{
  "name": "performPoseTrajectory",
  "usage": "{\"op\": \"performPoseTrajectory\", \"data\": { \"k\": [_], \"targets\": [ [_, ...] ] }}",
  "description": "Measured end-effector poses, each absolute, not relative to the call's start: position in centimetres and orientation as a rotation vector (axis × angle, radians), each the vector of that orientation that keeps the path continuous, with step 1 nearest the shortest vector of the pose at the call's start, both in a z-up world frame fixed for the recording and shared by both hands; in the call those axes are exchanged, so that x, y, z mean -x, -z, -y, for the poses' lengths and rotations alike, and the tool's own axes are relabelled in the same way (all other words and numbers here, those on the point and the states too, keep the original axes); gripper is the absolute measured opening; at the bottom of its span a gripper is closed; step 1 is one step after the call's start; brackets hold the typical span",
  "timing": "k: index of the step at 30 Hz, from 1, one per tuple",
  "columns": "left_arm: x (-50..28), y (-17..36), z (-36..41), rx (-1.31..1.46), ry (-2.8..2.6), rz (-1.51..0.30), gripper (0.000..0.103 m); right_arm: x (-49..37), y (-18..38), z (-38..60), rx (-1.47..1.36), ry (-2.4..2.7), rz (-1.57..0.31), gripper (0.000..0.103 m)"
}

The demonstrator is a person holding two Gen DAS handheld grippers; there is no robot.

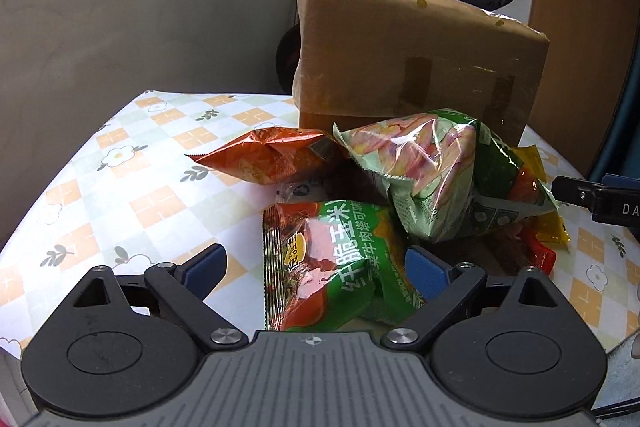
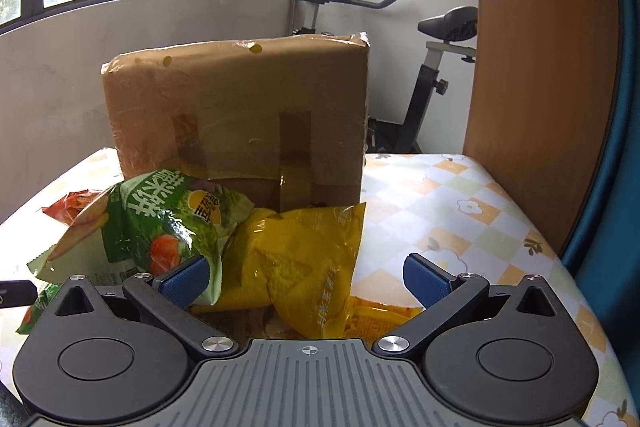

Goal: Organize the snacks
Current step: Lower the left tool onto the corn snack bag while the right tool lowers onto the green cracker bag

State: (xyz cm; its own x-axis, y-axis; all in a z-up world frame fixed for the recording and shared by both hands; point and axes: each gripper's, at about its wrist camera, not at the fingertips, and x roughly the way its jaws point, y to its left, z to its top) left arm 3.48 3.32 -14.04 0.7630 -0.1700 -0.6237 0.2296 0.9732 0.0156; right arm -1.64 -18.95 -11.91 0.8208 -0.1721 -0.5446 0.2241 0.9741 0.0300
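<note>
A pile of snack bags lies on the checked tablecloth (image 1: 120, 167) in front of a taped cardboard box (image 1: 400, 59). My left gripper (image 1: 316, 269) is open and straddles a green and red bag (image 1: 340, 267); its left pad stands clear of the bag. Behind that bag lie an orange bag (image 1: 272, 155) and a pale green bag (image 1: 432, 171). In the right wrist view my right gripper (image 2: 304, 281) is open around a yellow bag (image 2: 304, 251), its left pad against the green bag (image 2: 160, 219). The box (image 2: 240, 107) stands just behind.
An exercise bike (image 2: 440, 67) stands beyond the table, under the windows. A wooden panel (image 2: 540, 67) rises at the table's right edge. The cloth to the right of the pile (image 2: 460, 211) and to the left (image 1: 80, 227) is bare.
</note>
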Motion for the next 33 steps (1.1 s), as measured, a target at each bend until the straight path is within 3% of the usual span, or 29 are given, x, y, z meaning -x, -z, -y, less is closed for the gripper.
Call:
{"op": "performPoseTrajectory", "data": {
  "k": [15, 17, 21, 23, 24, 26, 27, 30, 33],
  "targets": [
    [-7.3, 18.3, -1.2, -0.059, 0.270, -0.680, 0.099, 1.4, 12.4, 18.8, -0.083, 0.195, -0.578, 0.103],
    [-7.1, 18.3, -1.2, -0.067, 0.282, -0.657, 0.095, 1.1, 12.4, 18.6, -0.075, 0.196, -0.586, 0.103],
    [-6.2, 17.5, -0.9, -0.107, 0.284, -0.623, 0.077, 0.6, 12.1, 18.1, -0.056, 0.196, -0.584, 0.103],
    [-5.8, 17.3, -1.1, -0.097, 0.265, -0.615, 0.075, 0.6, 11.9, 17.9, -0.055, 0.191, -0.578, 0.103],
    [-5.7, 17.2, -1.2, -0.086, 0.262, -0.612, 0.051, 0.5, 11.9, 17.8, -0.053, 0.187, -0.577, 0.103],
    [-5.5, 16.4, -1.5, -0.062, 0.248, -0.585, 0.041, 0.4, 11.8, 17.6, -0.047, 0.184, -0.581, 0.103],
    [-5.5, 16.2, -1.6, -0.055, 0.242, -0.581, 0.031, 0.4, 11.7, 17.5, -0.044, 0.181, -0.582, 0.103],
    [-5.7, 16.2, -2.0, -0.031, 0.237, -0.590, 0.027, 0.4, 11.4, 17.1, -0.034, 0.175, -0.576, 0.103],
    [-5.7, 16.3, -1.8, -0.034, 0.228, -0.588, 0.032, 0.5, 11.0, 16.9, -0.024, 0.175, -0.567, 0.103]
  ]
}}
